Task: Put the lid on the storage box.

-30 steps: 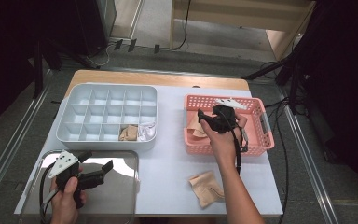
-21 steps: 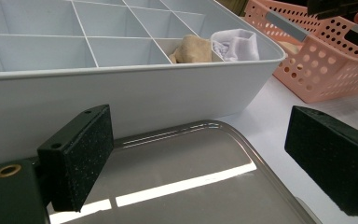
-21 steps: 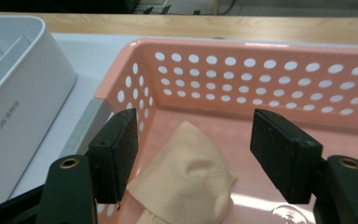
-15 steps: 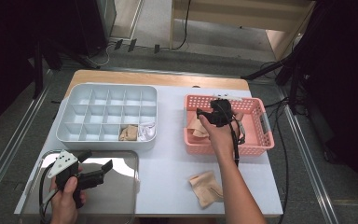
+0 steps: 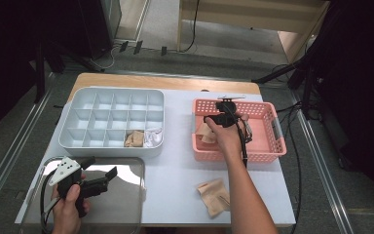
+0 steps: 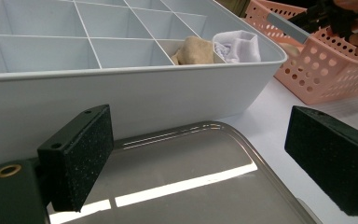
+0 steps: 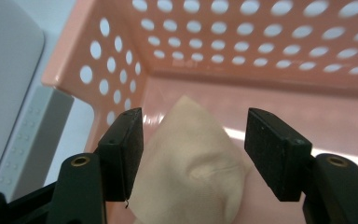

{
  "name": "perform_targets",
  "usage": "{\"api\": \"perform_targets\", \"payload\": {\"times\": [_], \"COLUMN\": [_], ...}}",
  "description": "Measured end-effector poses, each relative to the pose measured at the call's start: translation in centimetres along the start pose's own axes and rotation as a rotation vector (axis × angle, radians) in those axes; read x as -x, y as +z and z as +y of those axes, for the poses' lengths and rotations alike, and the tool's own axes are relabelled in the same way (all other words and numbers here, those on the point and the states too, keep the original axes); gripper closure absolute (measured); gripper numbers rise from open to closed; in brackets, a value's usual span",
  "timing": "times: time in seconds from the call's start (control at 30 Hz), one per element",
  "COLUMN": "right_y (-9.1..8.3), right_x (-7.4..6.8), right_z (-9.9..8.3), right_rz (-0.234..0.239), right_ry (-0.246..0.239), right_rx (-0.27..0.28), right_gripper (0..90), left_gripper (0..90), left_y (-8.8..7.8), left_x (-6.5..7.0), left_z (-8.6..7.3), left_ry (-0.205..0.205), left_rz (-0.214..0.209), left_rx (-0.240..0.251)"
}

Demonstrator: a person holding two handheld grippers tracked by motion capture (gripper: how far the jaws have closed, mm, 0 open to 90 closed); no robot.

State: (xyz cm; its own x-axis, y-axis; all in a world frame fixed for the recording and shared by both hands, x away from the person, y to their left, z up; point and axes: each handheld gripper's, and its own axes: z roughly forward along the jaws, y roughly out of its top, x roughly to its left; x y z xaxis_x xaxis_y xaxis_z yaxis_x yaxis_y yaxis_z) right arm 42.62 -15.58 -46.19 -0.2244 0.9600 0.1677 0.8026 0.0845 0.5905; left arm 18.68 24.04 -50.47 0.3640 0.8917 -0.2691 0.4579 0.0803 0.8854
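Sorting job: small folded cloths go from the pink basket (image 5: 277, 141) into the grey divided tray (image 5: 78, 131). Two compartments in the tray's near row already hold one each, a tan cloth (image 5: 135, 138) and a white cloth (image 5: 153, 136).

Step in hand: pick-up. Right hand-held gripper (image 7: 193, 154) is down inside the basket at its left end, jaws straddling a beige folded cloth (image 7: 191, 172) lying on the basket floor. Jaws have just been closing, now at middling width; left pad looks at or very near the cloth edge, right pad stands apart from it. No grip yet, by my reading.

Left hand-held gripper (image 6: 205, 158) hangs over the steel tray (image 5: 126, 204) at the near left of the worktop (image 5: 175, 170), jaws wide, nothing between them.

Another tan cloth (image 5: 214, 196) lies on the worktop near the front edge.

Next move likely calls for: settle slightly lower, close fully on the cloth's raised fold, lift clear of the basket wall, carry left to an unfilled compartment.
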Motion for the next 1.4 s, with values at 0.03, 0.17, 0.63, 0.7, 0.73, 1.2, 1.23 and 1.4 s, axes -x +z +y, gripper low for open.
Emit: {"api": "perform_targets", "payload": {"times": [0.03, 0.17, 0.63, 0.7, 0.73, 1.2, 1.23, 1.4], "right_y": [0.2, 1.0, 3.1, 3.1, 3.0, 1.7, 1.5, 0.4], "right_x": [-0.1, 0.0, -0.4, -0.4, -0.3, 0.2, 0.2, 0.4], "right_z": [0.1, 0.2, 0.2, 0.2, 0.2, 0.2, 0.2, 0.0], "right_rz": [0.002, -0.012, -0.122, -0.150, -0.158, -0.140, -0.135, -0.117], "right_ry": [0.003, 0.003, -0.073, -0.073, -0.075, -0.048, -0.047, -0.022], "right_rx": [-0.020, -0.090, -0.286, -0.285, -0.288, -0.118, -0.097, 0.005], "right_gripper": [37.4, 37.4, 50.5, 59.6, 63.1, 80.2, 80.2, 80.1], "left_gripper": [8.5, 8.5, 8.5, 8.5, 8.5, 8.5, 8.5, 8.5], "left_y": [0.0, 0.0, 0.0, 0.0, 0.0, -0.1, 0.0, 0.0], "left_x": [0.0, 0.0, -0.1, -0.1, -0.1, -0.1, 0.0, 0.1], "left_z": [0.0, 0.0, 0.0, 0.0, 0.0, 0.1, 0.1, 0.1], "left_ry": [0.000, -0.002, -0.003, -0.003, -0.004, 0.001, 0.002, 0.007], "left_rz": [-0.002, 0.000, 0.000, -0.001, 0.000, 0.000, -0.001, -0.001], "left_rx": [0.001, -0.001, -0.001, -0.002, -0.001, 0.000, -0.001, -0.003]}}
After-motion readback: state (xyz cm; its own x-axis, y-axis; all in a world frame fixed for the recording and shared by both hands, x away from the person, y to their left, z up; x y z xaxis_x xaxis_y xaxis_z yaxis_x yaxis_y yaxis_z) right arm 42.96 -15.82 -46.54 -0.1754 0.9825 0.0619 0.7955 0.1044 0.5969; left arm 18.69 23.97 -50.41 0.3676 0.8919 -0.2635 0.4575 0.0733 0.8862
